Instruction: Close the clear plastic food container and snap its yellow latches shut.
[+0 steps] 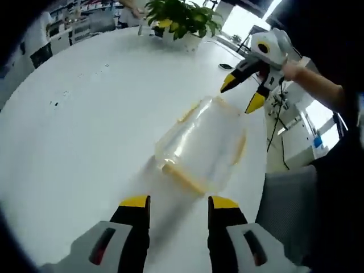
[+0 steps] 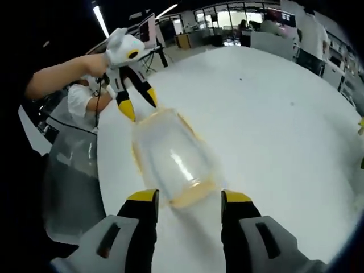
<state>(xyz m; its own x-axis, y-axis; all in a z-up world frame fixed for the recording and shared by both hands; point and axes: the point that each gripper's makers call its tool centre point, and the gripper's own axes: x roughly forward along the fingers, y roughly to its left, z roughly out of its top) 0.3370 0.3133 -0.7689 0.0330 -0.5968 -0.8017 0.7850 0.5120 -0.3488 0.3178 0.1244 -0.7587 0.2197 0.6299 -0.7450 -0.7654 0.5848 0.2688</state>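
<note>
The clear plastic container (image 1: 203, 148) lies on the white round table (image 1: 85, 114), its yellow latches (image 1: 183, 177) running along the sides. My left gripper (image 1: 178, 203) is open just short of its near end, touching nothing. At the container's far end my right gripper (image 1: 241, 94) hangs open, held by a hand. In the right gripper view the container (image 2: 173, 156) sits right in front of my open right gripper (image 2: 189, 198), whose jaws stand either side of its near yellow latch (image 2: 193, 195). Beyond it my left gripper (image 2: 138, 102) is open above the far edge.
A potted green plant (image 1: 182, 20) stands at the table's far edge. A grey chair (image 1: 287, 196) sits beside the table on the right. Desks and a person stand in the office background (image 2: 307, 34). A transparent chair back (image 2: 71, 182) is by the table's left edge.
</note>
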